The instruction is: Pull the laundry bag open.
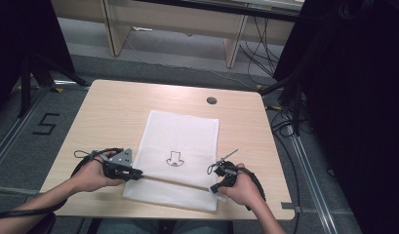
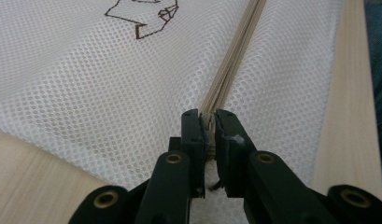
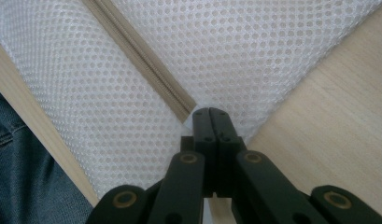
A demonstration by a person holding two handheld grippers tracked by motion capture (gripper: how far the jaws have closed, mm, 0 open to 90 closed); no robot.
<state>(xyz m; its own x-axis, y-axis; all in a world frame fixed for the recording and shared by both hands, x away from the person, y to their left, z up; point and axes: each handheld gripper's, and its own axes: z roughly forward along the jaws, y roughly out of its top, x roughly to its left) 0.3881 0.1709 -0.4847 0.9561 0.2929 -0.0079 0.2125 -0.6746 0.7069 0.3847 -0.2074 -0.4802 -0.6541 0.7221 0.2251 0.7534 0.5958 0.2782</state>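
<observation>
The white mesh laundry bag (image 1: 180,156) lies flat mid-table, and its beige zipper (image 2: 233,65) runs across its near end. The left gripper (image 2: 208,122) is clamped on the zipper's end; the right gripper (image 3: 210,114) pinches the opposite end, jaws together. Probably best if the right one anchors firmly while the left one slides straight along the zipper, keeping the mesh taut.

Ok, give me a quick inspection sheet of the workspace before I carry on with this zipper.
Surface: wooden table, round grommet near far edge.
Job's things: white mesh bag lying flat, beige zipper across its near part.
Clutter: nothing seen.
Grippers: left gripper shut on the zipper's end; right gripper shut at the bag's edge by the zipper's other end.
Cables: one trails from each gripper; more on floor at right.
Surroundings: grey floor, wooden furniture legs, dark stands.
</observation>
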